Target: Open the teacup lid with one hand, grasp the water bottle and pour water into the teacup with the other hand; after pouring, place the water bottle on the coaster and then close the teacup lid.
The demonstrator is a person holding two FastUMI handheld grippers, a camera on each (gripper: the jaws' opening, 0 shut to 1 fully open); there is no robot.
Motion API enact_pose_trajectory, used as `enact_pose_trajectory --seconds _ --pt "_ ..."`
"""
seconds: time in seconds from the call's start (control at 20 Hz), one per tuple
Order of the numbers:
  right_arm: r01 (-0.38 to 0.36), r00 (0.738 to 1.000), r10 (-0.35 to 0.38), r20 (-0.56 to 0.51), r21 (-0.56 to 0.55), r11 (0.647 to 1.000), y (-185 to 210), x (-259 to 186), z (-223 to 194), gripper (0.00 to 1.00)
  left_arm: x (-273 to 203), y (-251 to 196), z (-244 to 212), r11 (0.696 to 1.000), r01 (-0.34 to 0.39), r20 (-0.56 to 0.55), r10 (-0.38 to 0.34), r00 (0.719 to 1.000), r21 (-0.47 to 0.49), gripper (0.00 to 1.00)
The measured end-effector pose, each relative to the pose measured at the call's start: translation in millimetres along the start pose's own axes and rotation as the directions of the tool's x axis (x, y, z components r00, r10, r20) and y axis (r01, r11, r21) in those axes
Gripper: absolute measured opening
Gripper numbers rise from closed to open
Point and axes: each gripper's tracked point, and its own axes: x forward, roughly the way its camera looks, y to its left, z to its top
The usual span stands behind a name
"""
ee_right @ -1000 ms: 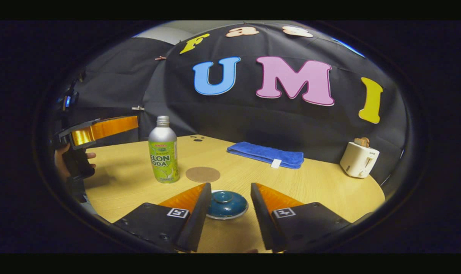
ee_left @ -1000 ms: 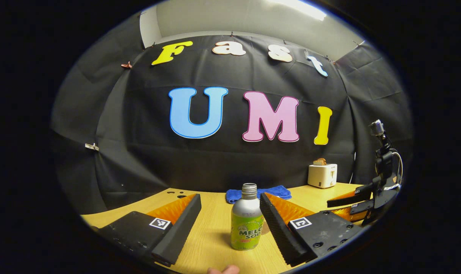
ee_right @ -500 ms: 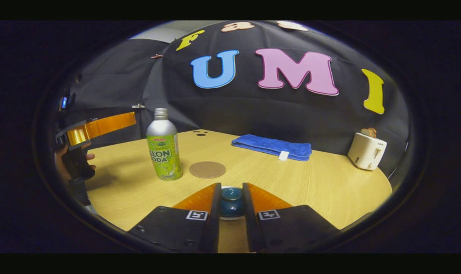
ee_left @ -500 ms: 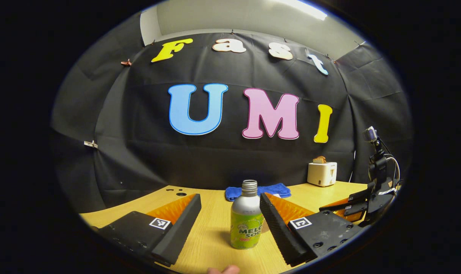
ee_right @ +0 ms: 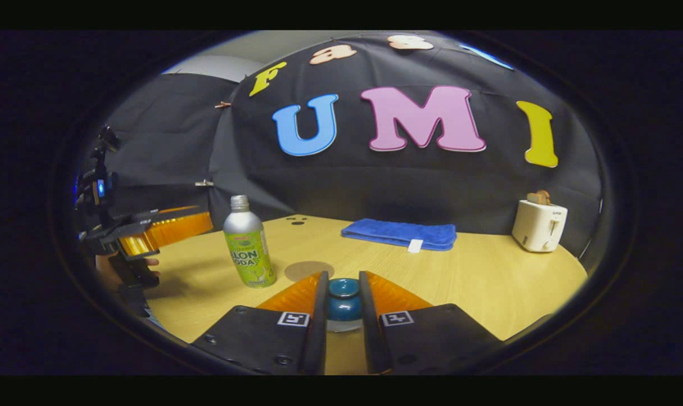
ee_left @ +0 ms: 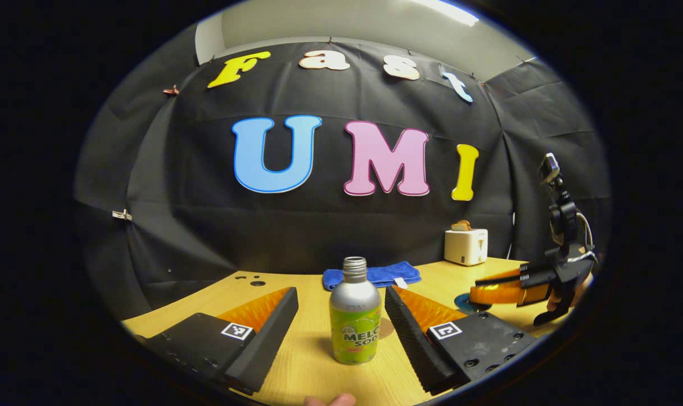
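right tongs (ee_right: 343, 296) clamped on teacup lid (ee_right: 343, 290) knob, apparently; left tongs (ee_left: 341, 307) spread wide, upright water bottle (ee_left: 354, 316) standing between, mid-surface.

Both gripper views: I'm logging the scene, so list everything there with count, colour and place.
Green-labelled silver metal bottle: one, upright, left on the table.
Round brown coaster: one, right of the bottle.
Teal ceramic teacup lid: one, pinched at its knob.
Folded blue towel: one, table's back.
White toaster: one, far right.
Light wooden table: one.
Left gripper: open, flanking the bottle.
Right gripper: shut on the lid.
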Motion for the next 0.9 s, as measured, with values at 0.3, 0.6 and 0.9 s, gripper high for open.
enact_pose_trajectory --seconds 0.3,0.6,0.9 --pt "0.055 0.997 -0.054 0.062 -0.01 0.998 -28.7 -26.9 28.0 0.31 21.4 -6.6 -36.8 1.0 0.014 -0.088 -0.012 0.996 0.015 0.99" --pt "0.078 0.993 -0.076 0.089 -0.021 0.997 -42.8 -41.7 37.9 0.31 53.6 -6.3 -67.0 0.999 0.019 -0.159 -0.024 0.987 -0.029 0.98" --pt "0.083 0.993 -0.082 0.088 -0.008 0.996 -51.6 -42.2 37.7 0.27 57.2 -8.1 -60.8 1.0 0.024 -0.148 -0.022 0.989 0.01 0.82"
